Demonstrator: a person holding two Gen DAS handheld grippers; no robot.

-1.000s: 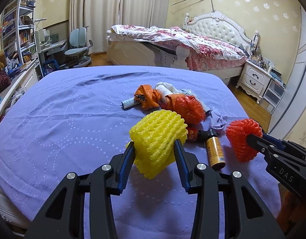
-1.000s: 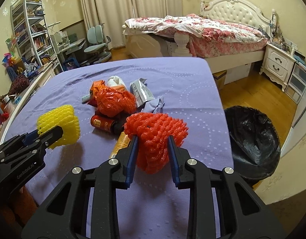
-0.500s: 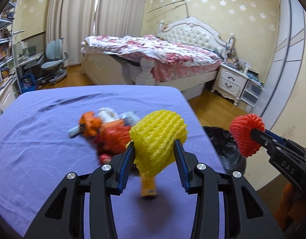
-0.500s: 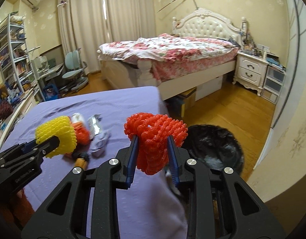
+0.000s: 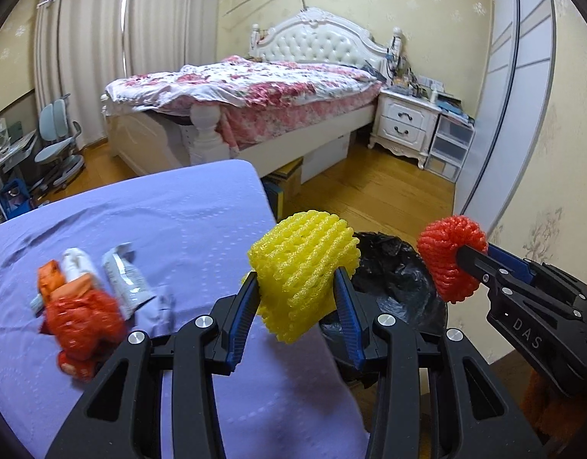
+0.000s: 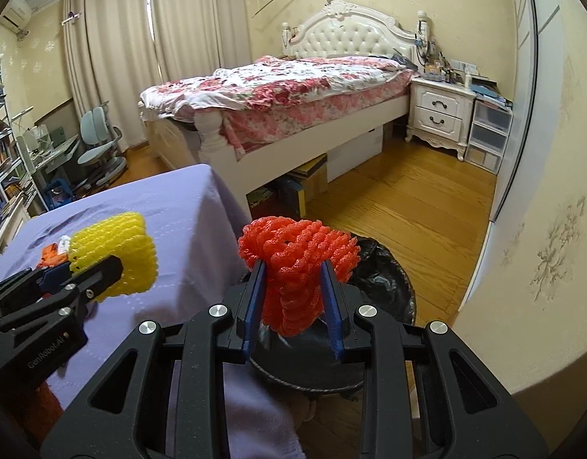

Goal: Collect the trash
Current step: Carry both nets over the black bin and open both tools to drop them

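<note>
While both grippers hang past the table's edge, left to right:

leftover trash (image 5: 83, 306): blurred heap on the purple tablecloth (image 5: 159, 222); an orange-red net wad nearest, orange wrapper, white tube and silver foil pack behind it, all touching or overlapping. Well left of both grippers.

left gripper (image 5: 298, 298): jaws clamped partway on the yellow foam fruit net (image 5: 303, 271); blue pads press its two sides and the net bulges above and below them. The net sits over the table's right edge, in front of the bin's left rim as seen in the left wrist view. Also seen from the right wrist view (image 6: 98, 267), over the cloth.

trash bin (image 5: 393, 275): black bag liner, on the wood floor just beside the table's right side, mostly hidden behind the grippers and nets.

right gripper (image 6: 293, 294): jaws nearly shut, pinching the red foam fruit net (image 6: 297, 256) at its waist; the top flares out above the pads. The net lines up over the bin's opening (image 6: 385, 279), clear of the bag.

backdrop: bed with floral cover (image 6: 278, 88), white nightstand (image 6: 439, 111) to its right.
</note>
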